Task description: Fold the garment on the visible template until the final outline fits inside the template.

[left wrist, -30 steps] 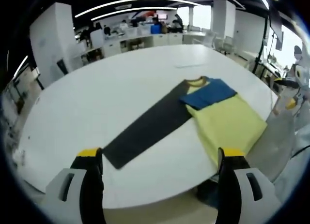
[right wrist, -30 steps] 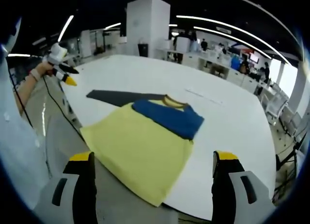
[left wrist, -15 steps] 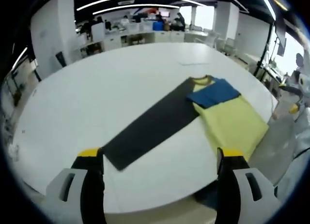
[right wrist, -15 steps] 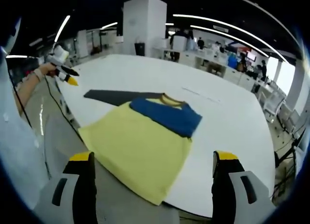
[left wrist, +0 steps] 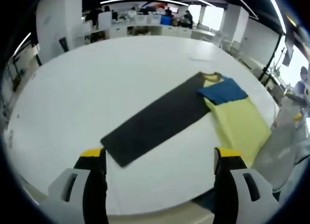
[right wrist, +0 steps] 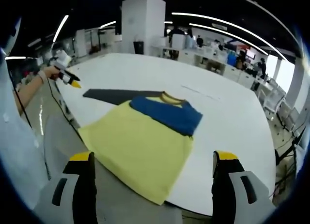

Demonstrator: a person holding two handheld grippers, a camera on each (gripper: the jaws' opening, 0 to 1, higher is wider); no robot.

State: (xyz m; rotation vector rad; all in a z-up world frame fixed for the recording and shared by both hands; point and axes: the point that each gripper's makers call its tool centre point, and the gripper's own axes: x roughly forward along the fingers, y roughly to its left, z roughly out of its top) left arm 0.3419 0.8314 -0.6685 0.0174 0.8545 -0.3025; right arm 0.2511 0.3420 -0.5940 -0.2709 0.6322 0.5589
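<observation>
Garment (right wrist: 140,146) lies flat on the surface (left wrist: 87,88), at its near edge, with one corner hanging past that edge. One sleeve (right wrist: 167,115) lies folded inward across the upper body of the garment. Template (left wrist: 157,118) lies flat on the same surface, touching the garment along one side at the collar end and running away from it as a long strip. Left gripper (left wrist: 157,158) hangs above the surface edge, before the template's far end. Right gripper (right wrist: 151,161) hangs over the garment's overhanging corner. Desks (left wrist: 145,28) stand behind the surface.
</observation>
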